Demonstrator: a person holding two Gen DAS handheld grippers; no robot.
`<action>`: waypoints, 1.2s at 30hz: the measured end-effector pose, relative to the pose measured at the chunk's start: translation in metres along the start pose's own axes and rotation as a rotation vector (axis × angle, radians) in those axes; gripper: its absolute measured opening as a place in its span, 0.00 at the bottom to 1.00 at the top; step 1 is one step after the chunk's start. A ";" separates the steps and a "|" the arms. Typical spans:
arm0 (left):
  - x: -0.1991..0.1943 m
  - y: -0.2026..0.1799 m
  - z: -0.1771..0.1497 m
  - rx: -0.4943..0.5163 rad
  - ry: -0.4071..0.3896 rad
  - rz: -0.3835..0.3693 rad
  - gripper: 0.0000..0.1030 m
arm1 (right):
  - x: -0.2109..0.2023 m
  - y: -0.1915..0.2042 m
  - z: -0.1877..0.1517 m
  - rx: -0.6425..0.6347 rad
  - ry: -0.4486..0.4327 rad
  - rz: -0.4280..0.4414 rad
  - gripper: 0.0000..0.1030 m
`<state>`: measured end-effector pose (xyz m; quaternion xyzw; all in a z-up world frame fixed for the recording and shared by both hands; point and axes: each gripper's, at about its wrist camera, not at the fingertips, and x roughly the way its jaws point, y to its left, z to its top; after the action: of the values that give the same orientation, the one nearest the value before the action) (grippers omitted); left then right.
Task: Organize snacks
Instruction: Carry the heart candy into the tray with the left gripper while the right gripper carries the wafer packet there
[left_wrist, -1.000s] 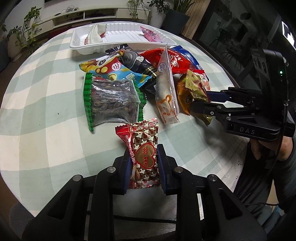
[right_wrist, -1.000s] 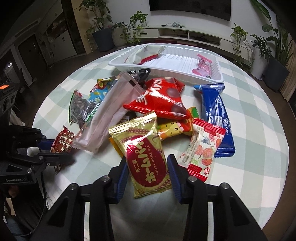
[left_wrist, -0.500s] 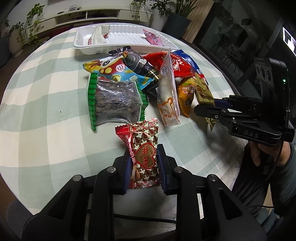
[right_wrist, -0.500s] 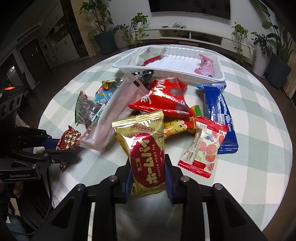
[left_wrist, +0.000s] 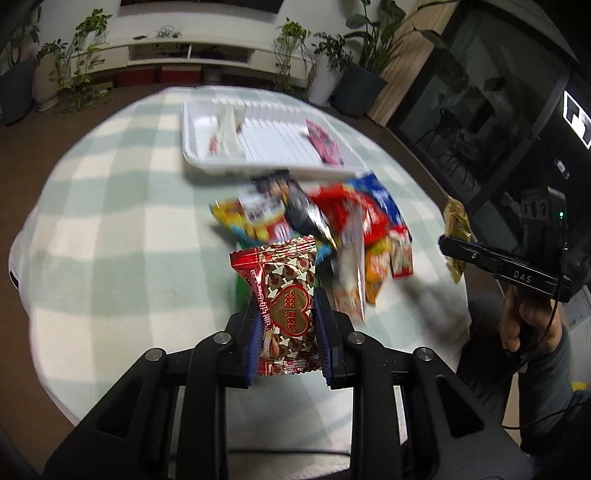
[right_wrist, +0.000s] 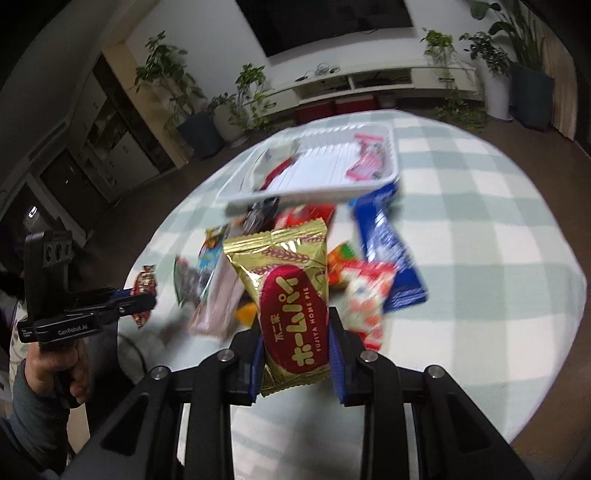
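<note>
Left claw (left_wrist: 284, 332) pinches heart-print packet (left_wrist: 284, 299), right claw (right_wrist: 296, 354) gold pie packet (right_wrist: 291, 306) — both clear of worktop (left_wrist: 110, 258), presumably bound for white tray (left_wrist: 192, 155).

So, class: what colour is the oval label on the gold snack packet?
Dark red oval label, lettered in gold; clearest in the right wrist view.

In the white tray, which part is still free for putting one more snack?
The ribbed middle of the white tray is bare, between the white packet at one end and the pink packet at the other. Crowded: the snack pile right before the tray's near rim.
</note>
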<state>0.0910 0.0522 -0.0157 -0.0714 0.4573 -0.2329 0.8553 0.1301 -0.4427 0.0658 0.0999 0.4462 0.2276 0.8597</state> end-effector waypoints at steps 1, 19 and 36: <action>-0.004 0.004 0.011 0.000 -0.014 0.003 0.22 | -0.005 -0.005 0.011 0.014 -0.020 -0.008 0.30; 0.080 0.051 0.220 0.016 0.011 0.088 0.22 | 0.071 -0.002 0.174 -0.016 0.002 -0.004 0.30; 0.173 0.080 0.219 0.013 0.124 0.130 0.23 | 0.190 -0.018 0.174 -0.008 0.218 -0.122 0.30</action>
<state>0.3780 0.0228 -0.0474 -0.0215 0.5113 -0.1836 0.8393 0.3715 -0.3619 0.0227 0.0437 0.5413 0.1864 0.8188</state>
